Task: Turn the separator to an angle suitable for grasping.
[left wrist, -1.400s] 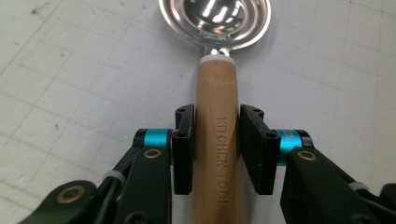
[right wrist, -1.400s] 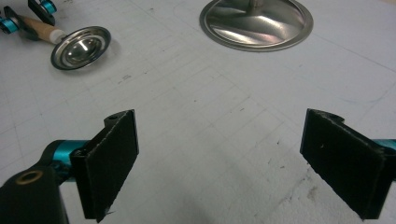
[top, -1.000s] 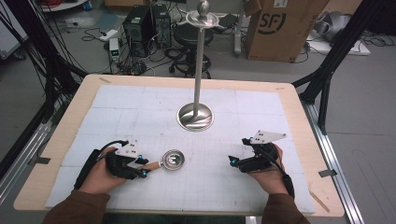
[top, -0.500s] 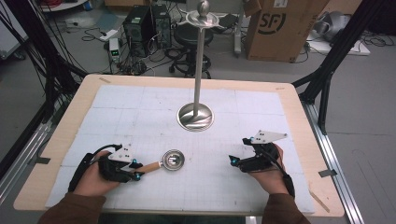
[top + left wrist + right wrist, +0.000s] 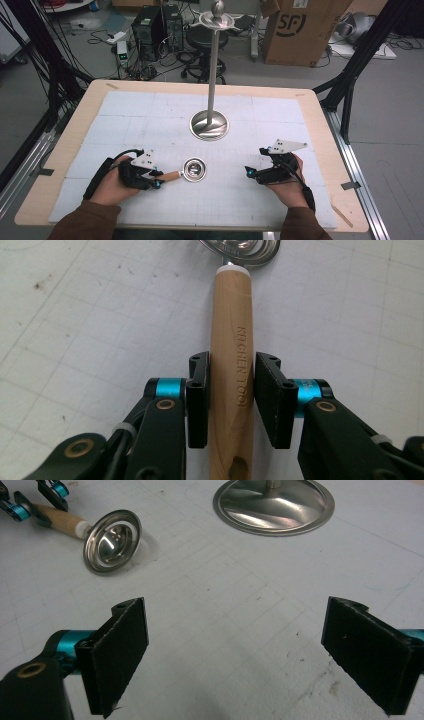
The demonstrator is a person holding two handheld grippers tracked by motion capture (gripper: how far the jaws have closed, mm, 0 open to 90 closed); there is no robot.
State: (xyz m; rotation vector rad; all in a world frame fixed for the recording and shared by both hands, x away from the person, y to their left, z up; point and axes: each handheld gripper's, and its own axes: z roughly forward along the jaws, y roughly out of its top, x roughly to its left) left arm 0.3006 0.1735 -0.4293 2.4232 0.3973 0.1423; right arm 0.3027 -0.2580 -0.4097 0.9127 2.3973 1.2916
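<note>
Bench (image 5: 320,107) surface is lying under a white gridded mat (image 5: 150,112), and both forearms in brown sleeves are coming in from the near edge. Ahead of the two grippers, roughly midway between them and farther out, a tall metal stand (image 5: 214,75) is rising from a round, shiny base (image 5: 209,125); in the right gripper view that base (image 5: 274,504) is sitting well beyond the jaws and slightly to their right.

The left hand-held gripper (image 5: 152,178) is lying low on the mat, pointing across toward the right one. Its jaws have just been closing on the wooden handle (image 5: 231,365) of a small metal ladle (image 5: 194,169). In the left gripper view the handle is running straight out between the two black pads (image 5: 197,400): the left pad is looking flush against the wood, while a thin dark line is showing at the right pad, so whether that side is pressing I cannot tell. The ladle's steel bowl (image 5: 240,251) is resting on the mat just past the jaw tips, beyond the handle's white collar.

The right hand-held gripper (image 5: 248,172) is sitting well apart from the ladle, jaws spread wide over bare mat with nothing between them. From its own view the ladle (image 5: 111,540) is lying far off to the upper left.
</note>
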